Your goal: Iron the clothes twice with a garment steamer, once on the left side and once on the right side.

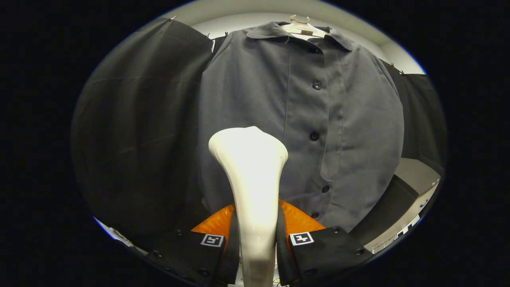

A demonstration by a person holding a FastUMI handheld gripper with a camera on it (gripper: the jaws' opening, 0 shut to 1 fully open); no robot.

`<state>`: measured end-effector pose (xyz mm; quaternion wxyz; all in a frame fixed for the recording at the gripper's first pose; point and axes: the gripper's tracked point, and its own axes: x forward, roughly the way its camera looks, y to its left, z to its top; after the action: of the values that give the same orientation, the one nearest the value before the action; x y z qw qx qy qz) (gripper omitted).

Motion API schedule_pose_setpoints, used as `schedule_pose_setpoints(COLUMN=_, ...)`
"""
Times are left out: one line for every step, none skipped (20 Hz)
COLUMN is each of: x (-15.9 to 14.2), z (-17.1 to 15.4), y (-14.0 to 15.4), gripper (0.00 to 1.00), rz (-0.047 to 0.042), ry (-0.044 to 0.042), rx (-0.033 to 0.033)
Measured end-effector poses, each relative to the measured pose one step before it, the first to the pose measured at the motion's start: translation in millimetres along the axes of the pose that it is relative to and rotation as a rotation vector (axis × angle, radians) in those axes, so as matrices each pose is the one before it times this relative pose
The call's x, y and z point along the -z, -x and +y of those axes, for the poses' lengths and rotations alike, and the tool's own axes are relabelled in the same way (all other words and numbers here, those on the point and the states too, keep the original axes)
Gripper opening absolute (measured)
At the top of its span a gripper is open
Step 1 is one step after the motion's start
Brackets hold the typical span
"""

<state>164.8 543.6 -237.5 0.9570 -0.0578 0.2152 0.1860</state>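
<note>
Your gripper [257, 235] clamps the white steamer [251, 167]; its head fronts the grey shirt's [255, 87] left panel (placket just right), hanger [301, 26] above.

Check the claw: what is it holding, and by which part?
The claw is shut on the white garment steamer, gripping its narrow handle below the flared head.

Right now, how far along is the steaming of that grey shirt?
Done: the gripper has the white steamer clamped between both fingers, its head up and pointed at the grey shirt hanging on its hanger. In hand: the head sits over one side panel, beside the button placket, near the shirt's lower half. Left: one picture cannot show whether any pass is finished, so count both sides as open.
</note>
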Motion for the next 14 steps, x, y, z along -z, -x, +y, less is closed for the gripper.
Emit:
schedule_pose_setpoints(x=9.24, z=0.81, y=-1.26, gripper=0.46, rz=0.01532, ry=-0.00067, rx=-0.00099)
schedule_pose_setpoints(x=6.40, z=1.87, y=-2.06, gripper=0.46, rz=0.01557, ry=-0.00107, rx=-0.00193)
schedule_pose_setpoints(x=7.55, z=0.88, y=-0.71, gripper=0.46, rz=0.01270, ry=-0.00362, rx=-0.00222)
schedule_pose_setpoints(x=7.01, z=0.63, y=-0.54, gripper=0.46, rz=0.01377, ry=-0.00148, rx=-0.00256)
schedule_pose_setpoints(x=8.50, z=0.54, y=-0.72, gripper=0.46, rz=0.01587, ry=0.00081, rx=-0.00224)
schedule_pose_setpoints(x=7.62, z=0.98, y=-3.25, gripper=0.46, rz=0.01515, ry=0.00025, rx=-0.00299)
schedule_pose_setpoints(x=7.73, z=0.78, y=-0.94, gripper=0.46, rz=0.01353, ry=-0.00039, rx=-0.00128)
schedule_pose_setpoints(x=7.26, z=1.35, y=0.18, gripper=0.46, rz=0.01318, ry=-0.00094, rx=-0.00049)
schedule_pose_setpoints(x=6.35, z=0.54, y=-1.58, gripper=0.46, rz=0.01120, ry=-0.00117, rx=-0.00001)
schedule_pose_setpoints(x=6.14, z=1.56, y=-1.01, gripper=0.46, rz=0.01218, ry=0.00018, rx=-0.00079)
schedule_pose_setpoints(x=5.37, z=0.82, y=-0.97, gripper=0.46, rz=0.01148, ry=-0.00040, rx=-0.00163)
schedule_pose_setpoints(x=6.14, z=1.13, y=-1.93, gripper=0.46, rz=0.01186, ry=0.00096, rx=-0.00283)
schedule_pose_setpoints(x=5.56, z=0.63, y=-0.65, gripper=0.46, rz=0.01076, ry=0.00083, rx=-0.00246)
schedule_pose_setpoints(x=4.74, z=1.42, y=-0.57, gripper=0.46, rz=0.00634, ry=-0.00039, rx=-0.00192)
